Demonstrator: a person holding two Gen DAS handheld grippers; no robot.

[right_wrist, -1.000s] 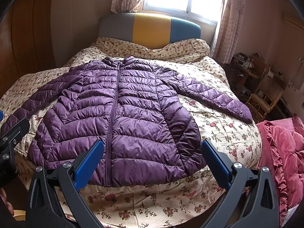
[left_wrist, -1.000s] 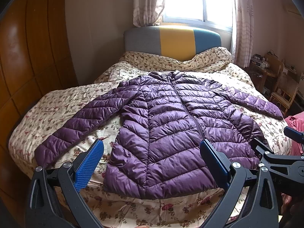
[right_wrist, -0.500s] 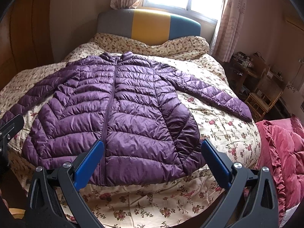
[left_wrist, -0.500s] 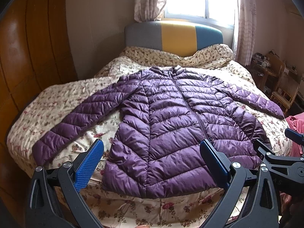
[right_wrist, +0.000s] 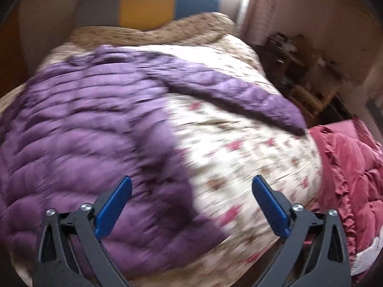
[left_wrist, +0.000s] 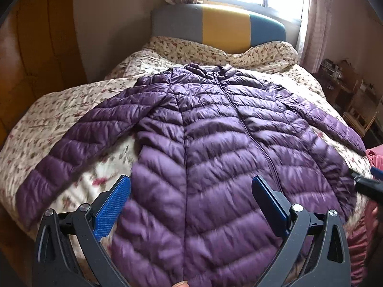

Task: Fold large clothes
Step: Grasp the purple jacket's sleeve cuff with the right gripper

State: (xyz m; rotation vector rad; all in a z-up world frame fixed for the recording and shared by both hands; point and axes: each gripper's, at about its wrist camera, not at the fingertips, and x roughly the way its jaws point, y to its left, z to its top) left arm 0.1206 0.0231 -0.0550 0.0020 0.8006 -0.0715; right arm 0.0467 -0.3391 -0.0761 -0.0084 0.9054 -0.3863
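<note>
A purple quilted puffer jacket (left_wrist: pixel 215 148) lies flat, zipped and front up, on the floral bed cover (left_wrist: pixel 55 124), both sleeves spread out. My left gripper (left_wrist: pixel 190 184) is open and empty, above the jacket's lower left front. My right gripper (right_wrist: pixel 191 186) is open and empty, over the jacket's right hem edge and the bare cover beside it. The jacket shows blurred in the right wrist view (right_wrist: pixel 79 138), with its right sleeve (right_wrist: pixel 239 95) stretched toward the bed's edge. The right gripper also shows at the far right of the left wrist view (left_wrist: pixel 368 186).
A grey, yellow and teal headboard (left_wrist: pixel 217 24) stands under a bright window. A wooden wardrobe (left_wrist: pixel 36 47) is at the left. A pink ruffled quilt (right_wrist: pixel 352 167) lies right of the bed. Wooden chairs and a cluttered desk (left_wrist: pixel 347 91) stand at the right.
Both grippers have moved forward and lower toward the jacket. The right one has swung to the right, toward the right sleeve side; its view is blurred. Both stay open.
</note>
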